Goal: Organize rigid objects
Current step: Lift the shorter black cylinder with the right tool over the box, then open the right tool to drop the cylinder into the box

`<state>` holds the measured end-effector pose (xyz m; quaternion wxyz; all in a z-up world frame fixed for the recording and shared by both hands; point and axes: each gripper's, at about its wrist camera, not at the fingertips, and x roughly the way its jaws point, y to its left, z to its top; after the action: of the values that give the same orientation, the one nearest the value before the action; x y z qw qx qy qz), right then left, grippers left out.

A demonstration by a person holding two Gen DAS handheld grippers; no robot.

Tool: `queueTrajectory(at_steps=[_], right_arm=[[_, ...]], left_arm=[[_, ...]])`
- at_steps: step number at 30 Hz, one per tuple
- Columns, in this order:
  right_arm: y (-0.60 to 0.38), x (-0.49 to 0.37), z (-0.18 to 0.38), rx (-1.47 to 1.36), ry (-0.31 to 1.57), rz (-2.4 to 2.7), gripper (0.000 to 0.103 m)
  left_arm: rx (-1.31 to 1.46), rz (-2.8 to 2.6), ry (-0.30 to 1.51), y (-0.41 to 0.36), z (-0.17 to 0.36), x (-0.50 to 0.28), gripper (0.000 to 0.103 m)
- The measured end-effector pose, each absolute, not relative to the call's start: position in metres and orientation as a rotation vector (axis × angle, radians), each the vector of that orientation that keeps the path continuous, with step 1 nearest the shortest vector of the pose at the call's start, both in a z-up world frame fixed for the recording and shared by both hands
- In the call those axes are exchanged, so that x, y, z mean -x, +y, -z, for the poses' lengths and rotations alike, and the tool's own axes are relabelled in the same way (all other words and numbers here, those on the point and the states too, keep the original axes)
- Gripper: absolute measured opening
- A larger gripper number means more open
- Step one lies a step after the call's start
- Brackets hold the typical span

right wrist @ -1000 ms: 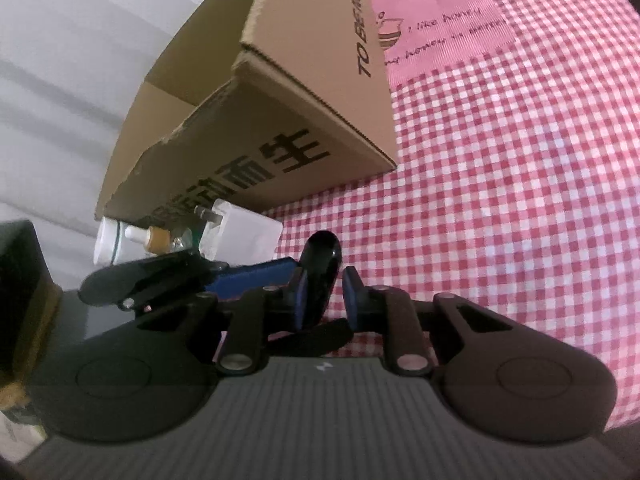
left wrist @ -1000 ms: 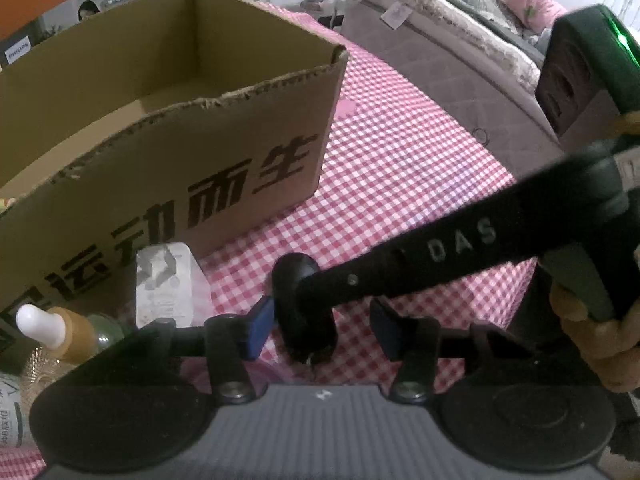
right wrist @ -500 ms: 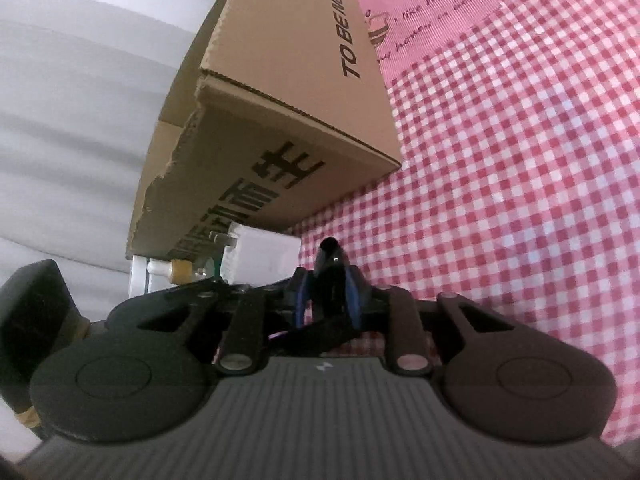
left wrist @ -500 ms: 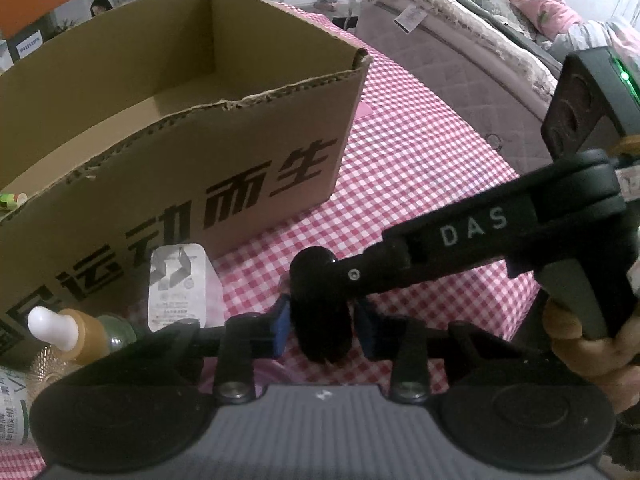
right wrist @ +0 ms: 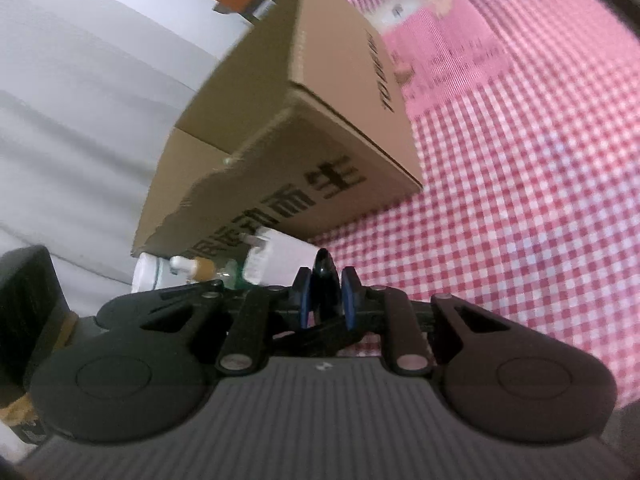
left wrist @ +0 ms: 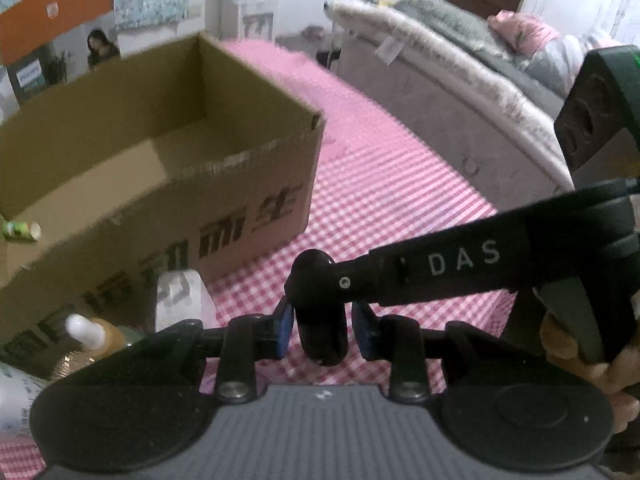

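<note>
Item in transit: black oval object [left wrist: 320, 336], held over the pink checked cloth [left wrist: 380, 200] of the bench, just in front of the cardboard box [left wrist: 240, 200] and not yet inside it. A second ago your left tongs [left wrist: 322, 320] stood wide on either side of it; they have just been closing and now their blue pads sit against its flanks, though contact at the right-hand pad is hard to make out. Your right tongs [right wrist: 325, 292] are all but closed, pinching the object's thin edge. Both views now look further down into the box than before, so the lift toward it has probably begun, with two grips on one piece. Left beside the box: white charger plug [left wrist: 180, 300], dropper bottle [left wrist: 92, 330], a white bottle [left wrist: 12, 392] cut off at the frame edge. Already in the box: a small green tube [left wrist: 20, 232]. Not legible: what the black object actually is, its underside, whether it has cleared the cloth. Motion blur softens the box lettering, and the tongs' bodies cover the near bench.
</note>
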<state>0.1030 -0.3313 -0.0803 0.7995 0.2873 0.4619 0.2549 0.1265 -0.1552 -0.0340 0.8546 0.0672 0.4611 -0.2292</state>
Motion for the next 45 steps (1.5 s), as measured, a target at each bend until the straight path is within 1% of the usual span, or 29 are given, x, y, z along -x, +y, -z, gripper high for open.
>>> queueTrajectory(at_steps=[10,15,19,23,27,34,41,42,43,44,45], right_arm=[[-0.290,-0.074,-0.004,-0.472,0.781,-0.610,0.015],[-0.257,-0.087,-0.039,-0.424,0.724,-0.703,0.015],[-0.225,-0.120,-0.061,-0.400,0.716,-0.797,0.015],[-0.198,-0.164,-0.075,-0.420,0.770,-0.866,0.015],[-0.168,-0.216,-0.066,-0.463,0.884,-0.891,0.015],[-0.128,-0.288,-0.014,-0.553,1.130,-0.866,0.015],[-0.107,-0.312,0.032,-0.621,1.284,-0.851,0.015],[-0.105,-0.312,0.034,-0.627,1.300,-0.848,0.015],[-0.105,-0.314,0.041,-0.632,1.315,-0.843,0.016],[-0.101,-0.318,0.047,-0.637,1.334,-0.838,0.017],[-0.098,-0.320,0.052,-0.644,1.352,-0.836,0.017]], left_arm=[[-0.121,0.435,0.754,-0.128,-0.041,-0.093,0.033],[-0.109,0.356,0.684,-0.100,-0.073,-0.092,0.033],[-0.086,0.296,0.675,-0.068,-0.096,-0.108,0.033],[-0.051,0.248,0.727,-0.034,-0.104,-0.138,0.033],[-0.016,0.212,0.811,-0.006,-0.095,-0.171,0.033],[0.007,0.173,0.981,0.022,-0.050,-0.224,0.033],[-0.022,0.109,1.079,0.032,-0.020,-0.249,0.034],[-0.026,0.099,1.087,0.033,-0.018,-0.250,0.036],[-0.027,0.093,1.091,0.033,-0.015,-0.253,0.043],[-0.029,0.081,1.094,0.034,-0.014,-0.252,0.053],[-0.033,0.066,1.093,0.034,-0.013,-0.252,0.056]])
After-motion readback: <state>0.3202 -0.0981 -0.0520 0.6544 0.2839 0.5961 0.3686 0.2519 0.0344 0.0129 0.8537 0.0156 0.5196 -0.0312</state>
